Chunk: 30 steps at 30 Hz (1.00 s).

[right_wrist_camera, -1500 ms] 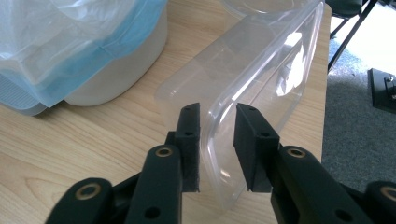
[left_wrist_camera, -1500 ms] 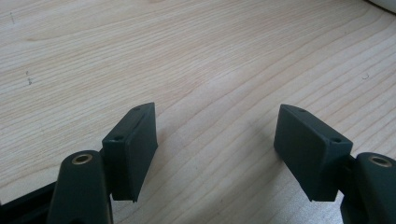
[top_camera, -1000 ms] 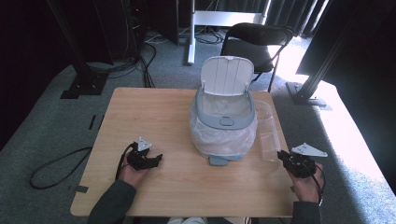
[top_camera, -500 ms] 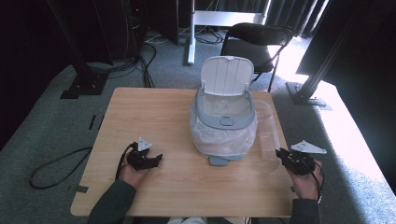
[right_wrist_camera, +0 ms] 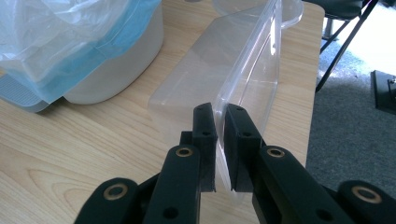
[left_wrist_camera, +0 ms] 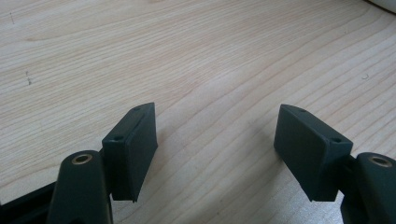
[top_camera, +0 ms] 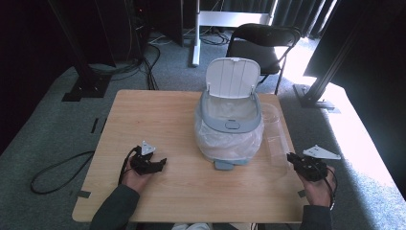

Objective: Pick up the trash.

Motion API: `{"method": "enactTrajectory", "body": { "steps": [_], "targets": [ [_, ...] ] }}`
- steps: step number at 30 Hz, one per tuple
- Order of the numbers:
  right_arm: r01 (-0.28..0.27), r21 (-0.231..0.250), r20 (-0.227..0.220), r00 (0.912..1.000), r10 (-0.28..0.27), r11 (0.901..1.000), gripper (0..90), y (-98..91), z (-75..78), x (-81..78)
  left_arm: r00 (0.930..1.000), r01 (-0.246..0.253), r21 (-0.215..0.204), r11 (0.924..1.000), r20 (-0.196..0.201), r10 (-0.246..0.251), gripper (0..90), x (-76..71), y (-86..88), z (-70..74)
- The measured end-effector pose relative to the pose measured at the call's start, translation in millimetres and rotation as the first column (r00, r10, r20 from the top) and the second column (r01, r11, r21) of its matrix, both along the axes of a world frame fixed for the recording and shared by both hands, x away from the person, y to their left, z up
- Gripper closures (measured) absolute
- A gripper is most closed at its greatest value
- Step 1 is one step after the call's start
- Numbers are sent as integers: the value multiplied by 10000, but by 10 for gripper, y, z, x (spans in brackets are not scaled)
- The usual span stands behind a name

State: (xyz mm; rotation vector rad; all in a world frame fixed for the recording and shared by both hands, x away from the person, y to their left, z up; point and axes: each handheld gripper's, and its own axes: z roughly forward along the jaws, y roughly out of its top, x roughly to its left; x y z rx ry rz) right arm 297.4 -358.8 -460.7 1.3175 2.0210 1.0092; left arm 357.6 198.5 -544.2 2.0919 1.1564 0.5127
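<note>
The clear plastic tray (right_wrist_camera: 252, 70) lies at the table's right edge, just beside the bin (top_camera: 230, 125), which is lined with a thin bag and has its lid standing open. The right gripper (right_wrist_camera: 220, 123) has its jaws nearly together, having just been closing, and they pinch the tray's near rim. The tray seems to be tipped up on edge, though its clear walls make that hard to judge. No writing is readable anywhere. The left gripper (left_wrist_camera: 217, 140) rests wide open, holding nothing, over bare wooden table (top_camera: 158, 120) with free room around it.
</note>
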Motion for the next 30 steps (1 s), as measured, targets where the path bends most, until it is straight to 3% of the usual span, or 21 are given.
{"method": "enactTrajectory", "body": {
  "steps": [9, 18, 30],
  "targets": [
    [-140, 350, 381, 9992, 126, 9993, 837, -78, 128, -4, 10000, 3, 2, 10000, -3, -3, 302, 0, 0, 0],
    [-291, 254, 675, 9973, 273, 9993, 837, -110, 306, 38, 10000, 1, -2, 10000, -4, -1, 302, 0, 0, 0],
    [-679, 68, 1323, 9890, 664, 9977, 837, -115, 667, 84, 10000, -9, -18, 10000, 1, 9, 302, 0, -1, -1]
  ]
}}
